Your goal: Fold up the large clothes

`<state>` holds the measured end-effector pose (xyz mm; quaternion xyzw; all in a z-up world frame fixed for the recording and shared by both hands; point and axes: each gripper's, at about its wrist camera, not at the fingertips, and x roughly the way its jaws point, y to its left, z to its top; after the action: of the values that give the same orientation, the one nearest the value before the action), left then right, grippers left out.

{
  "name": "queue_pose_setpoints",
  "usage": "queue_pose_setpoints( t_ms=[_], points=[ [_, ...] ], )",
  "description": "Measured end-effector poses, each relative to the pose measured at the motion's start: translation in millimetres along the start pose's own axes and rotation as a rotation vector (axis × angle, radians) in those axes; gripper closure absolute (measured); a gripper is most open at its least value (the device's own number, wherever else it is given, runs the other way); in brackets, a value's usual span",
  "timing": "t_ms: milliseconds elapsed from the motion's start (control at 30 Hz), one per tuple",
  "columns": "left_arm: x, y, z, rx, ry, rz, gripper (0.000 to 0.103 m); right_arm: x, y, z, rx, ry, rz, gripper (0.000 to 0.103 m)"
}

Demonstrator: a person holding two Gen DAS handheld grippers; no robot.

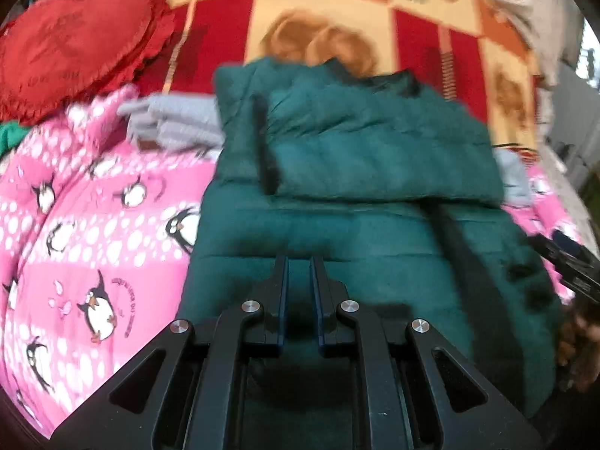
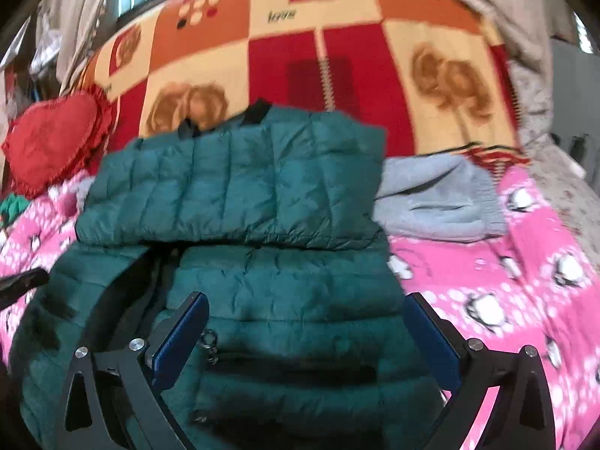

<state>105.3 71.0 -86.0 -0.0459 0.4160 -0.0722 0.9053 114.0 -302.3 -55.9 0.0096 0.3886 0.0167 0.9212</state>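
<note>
From the left wrist, the left gripper (image 1: 299,262) has its two fingers drawn nearly together with only a thin slot between them and nothing pinched there; it hangs over the near edge of a green quilted jacket (image 1: 356,206). The jacket lies on a pink penguin blanket (image 1: 93,232), its far part folded back toward the near part so that a straight fold edge runs left to right across the middle. To the left of the jacket the pink blanket is bare and wide. A grey garment (image 1: 176,123) sticks out from under the jacket's far left side, and a red heart-shaped pillow (image 1: 71,45) sits at the far left. Beyond the jacket lies a red and orange checked blanket (image 1: 337,0). At the right edge part of the other gripper shows, blurred. From the right wrist, the right gripper (image 2: 305,318) is spread wide, its blue-padded fingers (image 2: 183,333) standing either side of the jacket's (image 2: 262,187) near panel, clamping nothing. A pocket zipper (image 2: 210,341) lies just beside the left finger. The grey garment (image 2: 435,198) shows at the jacket's far right, with open pink blanket (image 2: 506,281) to the right.
</note>
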Motion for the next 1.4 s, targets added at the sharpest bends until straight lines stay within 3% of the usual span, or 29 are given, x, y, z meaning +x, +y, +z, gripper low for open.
queue_pose_setpoints(
  t_ms=[67,133,333,1400],
  points=[
    [22,3,-6,-0.028,0.055,0.040,0.093,16,-4,-6,0.015,0.056,0.012,0.001],
    [23,-4,-8,-0.006,0.028,0.081,0.092,34,-7,-11,0.037,0.137,0.027,0.000],
    [26,-26,-16,0.100,-0.021,0.208,0.091,36,-6,-14,0.034,0.140,0.016,0.000],
    [26,-19,-15,0.081,-0.027,0.189,0.090,39,-6,-14,0.033,0.142,0.017,0.000]
  ],
)
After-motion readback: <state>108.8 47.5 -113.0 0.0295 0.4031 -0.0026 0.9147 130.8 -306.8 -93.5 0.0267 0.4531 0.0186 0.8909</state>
